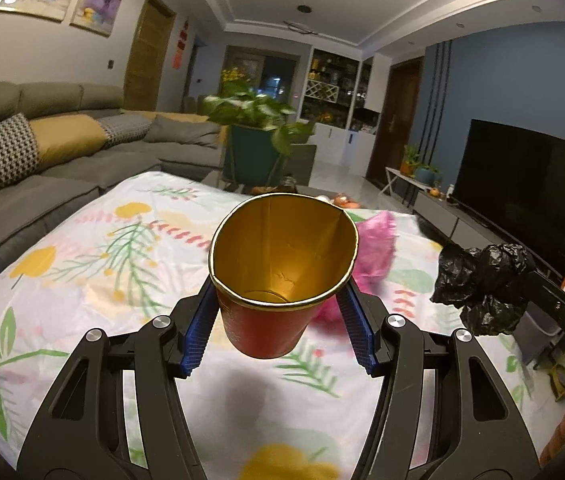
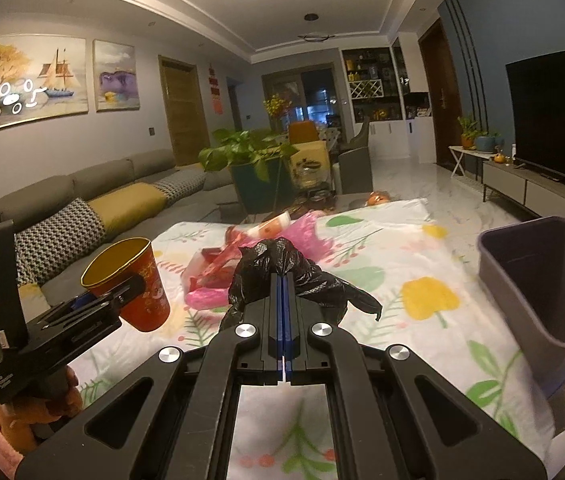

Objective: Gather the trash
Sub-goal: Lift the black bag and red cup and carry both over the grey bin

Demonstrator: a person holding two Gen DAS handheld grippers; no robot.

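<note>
Two grippers are up over the table (image 2: 402, 236), each with its own bit of rubbish. The left gripper (image 1: 280, 280) has its blue pads (image 1: 201, 328) pressed against the sides of a red cup (image 1: 270, 332) with a gold lining, so the claw is clamped on the cup. The cup is held clear of the floral cloth (image 1: 82, 280), tilted with its mouth toward the camera, and the rim is squeezed slightly out of round. From the right wrist view the same cup (image 2: 150, 296) hangs at the left, above the table edge nearest the sofa (image 2: 82, 208), with a hand (image 2: 34, 408) in a pink cuff under the tool.

The right gripper (image 2: 284, 280) has its fingers drawn together with almost no gap, pinching a crumpled black bag (image 2: 278, 264) that bunches around the tips. In the left wrist view that bag (image 1: 482, 280) is in the air at the right.

Beyond the black bag, more litter lies on the cloth: a pink bag (image 2: 306, 232), red wrapping (image 2: 218, 264) and a pale packet (image 2: 270, 226). A grey bin (image 2: 542, 280) stands to the right of the table, open and tilted in the fisheye.
</note>
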